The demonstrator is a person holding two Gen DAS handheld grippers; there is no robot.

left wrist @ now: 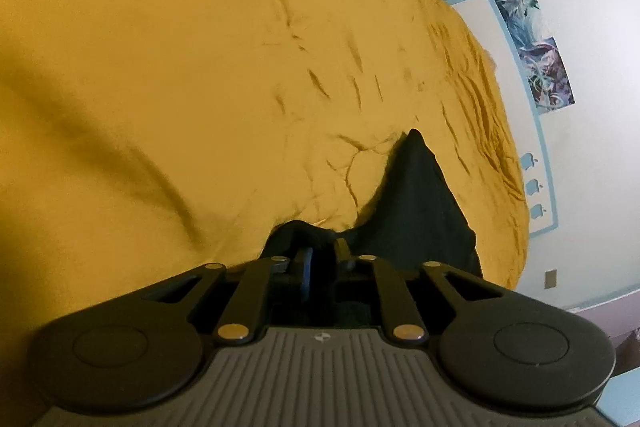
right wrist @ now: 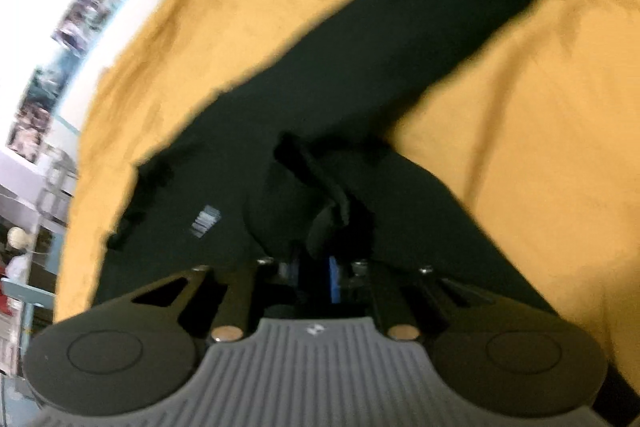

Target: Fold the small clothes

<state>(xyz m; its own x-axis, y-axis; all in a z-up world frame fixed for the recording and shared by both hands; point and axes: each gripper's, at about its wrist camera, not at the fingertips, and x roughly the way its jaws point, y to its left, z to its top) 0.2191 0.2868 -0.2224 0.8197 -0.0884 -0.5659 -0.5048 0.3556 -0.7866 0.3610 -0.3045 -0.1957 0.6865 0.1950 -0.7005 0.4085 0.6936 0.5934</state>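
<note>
- A wrinkled mustard-yellow bedspread point(left wrist: 200, 67) fills most of both views.
- The left gripper point(left wrist: 320, 251) has its jaws pressed together, pinching a bunched edge of a black garment point(left wrist: 424, 203), which trails to the right over the bedspread.
- The right gripper point(right wrist: 320, 227) pinches a fold of the same black garment point(right wrist: 360, 67), which stretches away in a long dark band; this view is blurred.
- Posters point(left wrist: 516, 11) hang on the white wall point(left wrist: 592, 147) beyond the bed.
</note>
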